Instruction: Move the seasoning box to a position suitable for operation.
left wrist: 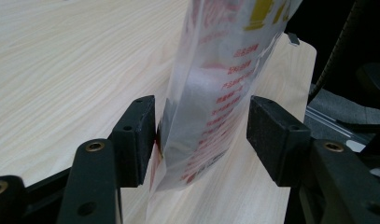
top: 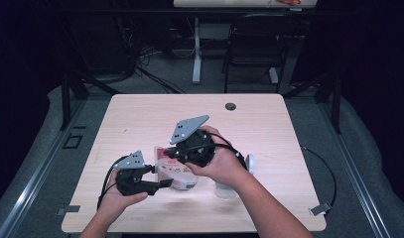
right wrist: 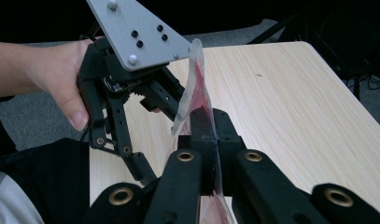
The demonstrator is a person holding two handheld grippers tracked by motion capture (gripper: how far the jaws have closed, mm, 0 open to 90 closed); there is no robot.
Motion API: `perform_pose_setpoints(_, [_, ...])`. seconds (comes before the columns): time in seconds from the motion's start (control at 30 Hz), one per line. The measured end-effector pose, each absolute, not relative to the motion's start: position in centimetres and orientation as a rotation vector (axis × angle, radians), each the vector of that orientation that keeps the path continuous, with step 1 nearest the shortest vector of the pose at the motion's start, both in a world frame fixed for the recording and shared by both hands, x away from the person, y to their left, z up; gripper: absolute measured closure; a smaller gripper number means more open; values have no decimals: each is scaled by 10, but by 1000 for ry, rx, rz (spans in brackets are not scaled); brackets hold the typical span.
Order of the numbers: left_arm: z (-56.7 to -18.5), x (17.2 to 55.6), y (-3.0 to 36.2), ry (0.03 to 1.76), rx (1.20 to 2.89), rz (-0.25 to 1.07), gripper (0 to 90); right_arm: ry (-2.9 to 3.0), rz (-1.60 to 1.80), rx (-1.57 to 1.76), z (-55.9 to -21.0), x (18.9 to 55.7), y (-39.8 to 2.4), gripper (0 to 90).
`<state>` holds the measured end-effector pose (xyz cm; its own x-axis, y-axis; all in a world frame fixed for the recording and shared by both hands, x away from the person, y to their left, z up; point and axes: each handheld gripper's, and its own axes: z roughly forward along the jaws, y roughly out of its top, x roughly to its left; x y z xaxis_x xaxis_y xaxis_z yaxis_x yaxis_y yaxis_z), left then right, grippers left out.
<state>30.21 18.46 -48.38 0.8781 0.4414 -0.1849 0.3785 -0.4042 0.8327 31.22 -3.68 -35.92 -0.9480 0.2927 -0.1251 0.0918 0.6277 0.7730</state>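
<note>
My right gripper (right wrist: 204, 135) was clamped on the top edge of the printed plastic bag (top: 177, 173), holding it upright over the table (top: 140, 114). My left gripper (left wrist: 201, 135) stood open, the bag's lower part between its pads, one pad touching the film, the other apart. Step, as I judged: taking a second hold. Next move called for closing the left jaws squarely on the film without creasing it.

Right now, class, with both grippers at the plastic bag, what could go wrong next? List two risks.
1. The right gripper pinches only a thin edge of the plastic bag, so the film may slip out or tear if pulled.
2. The left gripper has open jaws around the bag; one pad touches it, the other stands apart. Closing now may crumple the bag rather than grip it firmly.
</note>
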Motion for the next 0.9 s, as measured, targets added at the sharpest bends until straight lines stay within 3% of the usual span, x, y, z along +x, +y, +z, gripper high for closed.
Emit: perform_pose_setpoints(0.9, [-497, 305, 175, 559, 2075, 89, 408, 2600, 1235, 285, -354, 307, -35, 900])
